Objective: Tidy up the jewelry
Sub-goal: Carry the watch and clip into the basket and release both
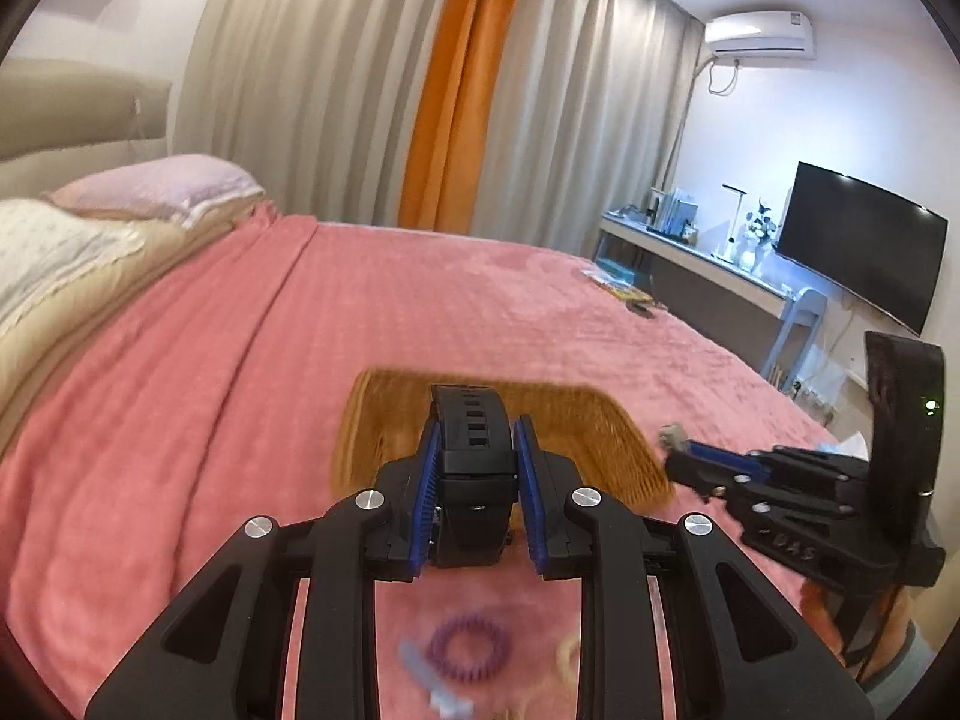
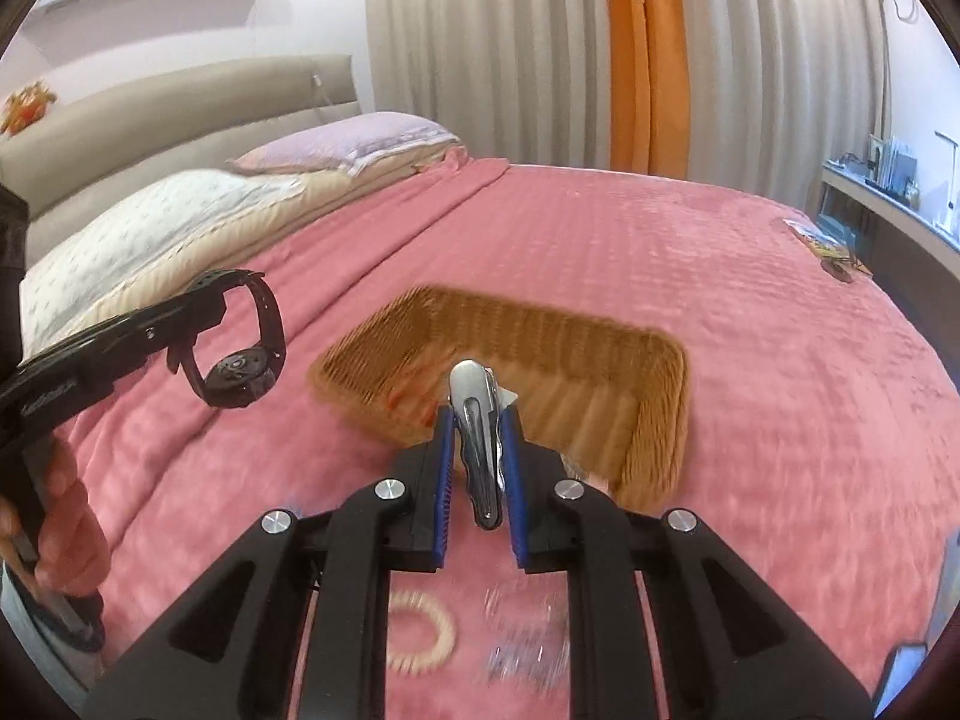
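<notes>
Two grippers loaded, both above the pink bedspread (image 1: pixel 210 330). Left gripper (image 1: pixel 474 456): blue pads clamped on the strap of a black rubber-strapped wristwatch (image 1: pixel 474 426), jaws narrow; from the right wrist view the watch face hangs at 9 o'clock. Right gripper (image 2: pixel 477 450): nearly closed on a silver metal hair clip (image 2: pixel 477 420). Rectangular woven wicker basket (image 2: pixel 540 372) lies at 12 o'clock of both. Purple spiral hair tie (image 1: pixel 468 648) and cream spiral hair tie (image 2: pixel 420 636) lie on the bedspread at 6 o'clock, blurred.
</notes>
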Motion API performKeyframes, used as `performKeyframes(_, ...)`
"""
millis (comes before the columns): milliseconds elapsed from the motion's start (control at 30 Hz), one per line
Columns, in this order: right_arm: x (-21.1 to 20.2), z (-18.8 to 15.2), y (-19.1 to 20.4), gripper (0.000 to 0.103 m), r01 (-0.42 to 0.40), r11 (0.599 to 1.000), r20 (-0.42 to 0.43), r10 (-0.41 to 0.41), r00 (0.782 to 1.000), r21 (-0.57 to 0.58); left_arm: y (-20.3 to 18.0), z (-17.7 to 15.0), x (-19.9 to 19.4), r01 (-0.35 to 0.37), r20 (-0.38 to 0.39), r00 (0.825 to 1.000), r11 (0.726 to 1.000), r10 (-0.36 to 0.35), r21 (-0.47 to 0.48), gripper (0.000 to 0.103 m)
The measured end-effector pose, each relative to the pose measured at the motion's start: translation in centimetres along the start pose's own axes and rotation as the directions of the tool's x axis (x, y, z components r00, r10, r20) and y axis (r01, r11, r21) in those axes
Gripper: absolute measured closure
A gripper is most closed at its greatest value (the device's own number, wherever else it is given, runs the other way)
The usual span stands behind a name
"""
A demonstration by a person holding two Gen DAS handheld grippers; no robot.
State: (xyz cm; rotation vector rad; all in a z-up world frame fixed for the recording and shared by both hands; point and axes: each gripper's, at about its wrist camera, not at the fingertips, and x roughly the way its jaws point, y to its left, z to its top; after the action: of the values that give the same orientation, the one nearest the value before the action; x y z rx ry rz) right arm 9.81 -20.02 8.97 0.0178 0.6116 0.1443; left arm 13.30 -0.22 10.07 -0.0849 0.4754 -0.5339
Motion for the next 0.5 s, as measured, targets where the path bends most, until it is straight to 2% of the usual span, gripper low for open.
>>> performKeyframes(100,2.9,1.5,-1.5,0.09,-0.001,1.0,-0.002,0.001,1.0,0.025,-0.2,0.9,2.8,-0.003,-0.004,1.0,1.0,0.004,0.003,0.08)
performKeyframes(200,6.3,2.0,-3.3,0.09,0.014,0.999,-0.037,-0.012,0.999,0.049,0.0,1.1,6.4,-0.01,-0.045,0.999,1.0,0.01,-0.005,0.08)
performKeyframes(333,10.2,1.5,-5.0,0.09,0.015,0.995,-0.107,-0.005,0.994,0.094,0.6,0.0,10.9,-0.01,-0.12,0.993,0.999,0.007,-0.03,0.08)
performKeyframes(500,12.6,0.4,-5.6,0.089,0.032,0.994,-0.168,-0.014,0.986,0.102,1.0,-1.8,14.0,-0.032,-0.187,0.982,0.999,0.029,-0.015,0.08)
